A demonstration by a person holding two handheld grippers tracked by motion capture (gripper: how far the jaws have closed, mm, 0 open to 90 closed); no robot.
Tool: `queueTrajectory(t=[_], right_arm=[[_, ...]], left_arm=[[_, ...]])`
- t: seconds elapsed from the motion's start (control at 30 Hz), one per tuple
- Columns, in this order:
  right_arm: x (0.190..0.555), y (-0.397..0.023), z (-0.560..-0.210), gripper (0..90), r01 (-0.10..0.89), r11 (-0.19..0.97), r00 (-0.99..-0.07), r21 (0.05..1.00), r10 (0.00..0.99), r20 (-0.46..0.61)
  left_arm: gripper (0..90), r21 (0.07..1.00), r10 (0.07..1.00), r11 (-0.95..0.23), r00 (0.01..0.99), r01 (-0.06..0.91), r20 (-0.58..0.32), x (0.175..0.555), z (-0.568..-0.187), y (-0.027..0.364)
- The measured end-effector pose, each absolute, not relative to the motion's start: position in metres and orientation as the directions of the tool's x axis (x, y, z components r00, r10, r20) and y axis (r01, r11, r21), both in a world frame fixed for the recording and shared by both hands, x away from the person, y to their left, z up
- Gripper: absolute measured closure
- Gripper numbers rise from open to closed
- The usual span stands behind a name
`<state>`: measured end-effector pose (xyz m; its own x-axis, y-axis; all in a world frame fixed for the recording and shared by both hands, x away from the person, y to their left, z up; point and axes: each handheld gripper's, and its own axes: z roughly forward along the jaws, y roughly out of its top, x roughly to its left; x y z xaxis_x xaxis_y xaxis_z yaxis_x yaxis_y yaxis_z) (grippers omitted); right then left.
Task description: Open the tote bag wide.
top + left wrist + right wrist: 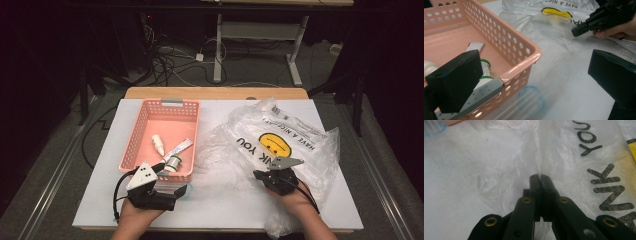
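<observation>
High view: on the white bench (225,210) one clear plastic bag (280,145), printed with a yellow smiley, lies crumpled from the centre out toward 3 o'clock. The right claw (257,175) is clenched on a pinch of its film near the bag's 7 o'clock edge. The left claw (172,182) hangs released at the near corner of the one pink basket (131,145), which lies toward 9 o'clock of the bag. Inside the basket I count three things: one white dropper bottle (158,144), one flat tube (179,148) and one small green-capped bottle (173,163).

Left gripper view: the left claw's jaws stand wide apart with nothing between them, the basket corner just beside one jaw. The green-capped bottle (485,70) and tube (475,46) lie behind it. A faint blue ring (531,98) sits on the bench, possibly a clear lid, though the blur leaves that unsure.

Right gripper view: the jaws meet on a thin fold of film (536,157) rising toward 12 o'clock. The risks, as I judge them: so slight a pinch could slip out under a pull, the thin film could tear, and the bag's mouth may stay collapsed with the left claw idle.
</observation>
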<state>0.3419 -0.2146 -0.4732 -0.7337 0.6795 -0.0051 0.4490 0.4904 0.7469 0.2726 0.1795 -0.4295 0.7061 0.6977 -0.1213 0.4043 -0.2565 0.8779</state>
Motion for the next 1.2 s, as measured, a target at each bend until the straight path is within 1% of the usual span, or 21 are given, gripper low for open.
queueTrajectory(t=[0.2,0.23,0.43,0.6,0.8,0.93,1.2], right_arm=[[0.339,-0.219,-0.468,90.0,0.43,0.455,-0.72,0.78,0.694,-0.008],[0.337,-0.221,-0.466,90.0,0.409,0.451,-0.723,0.793,0.69,-0.02],[0.334,-0.223,-0.46,90.0,0.359,0.449,-0.739,0.818,0.672,-0.045],[0.332,-0.225,-0.455,90.0,0.343,0.436,-0.734,0.832,0.677,-0.052],[0.332,-0.232,-0.442,90.0,0.324,0.395,-0.716,0.86,0.696,-0.05],[0.338,-0.231,-0.428,90.0,0.317,0.38,-0.702,0.869,0.71,-0.054],[0.351,-0.225,-0.415,90.0,0.306,0.368,-0.699,0.878,0.713,-0.055]], left_arm=[[0.0,0.88,0.696,-0.254,0.708,0.402,-0.122,0.272,-0.429,0.18],[0.0,0.881,0.695,-0.252,0.708,0.401,-0.123,0.272,-0.429,0.18],[0.0,0.886,0.693,-0.247,0.711,0.393,-0.122,0.272,-0.429,0.18],[0.0,0.887,0.692,-0.248,0.712,0.39,-0.12,0.272,-0.429,0.181],[0.0,0.886,0.688,-0.251,0.716,0.39,-0.12,0.273,-0.43,0.18],[0.0,0.889,0.688,-0.245,0.715,0.388,-0.123,0.274,-0.43,0.181],[0.0,0.893,0.693,-0.243,0.712,0.379,-0.114,0.274,-0.429,0.182]])
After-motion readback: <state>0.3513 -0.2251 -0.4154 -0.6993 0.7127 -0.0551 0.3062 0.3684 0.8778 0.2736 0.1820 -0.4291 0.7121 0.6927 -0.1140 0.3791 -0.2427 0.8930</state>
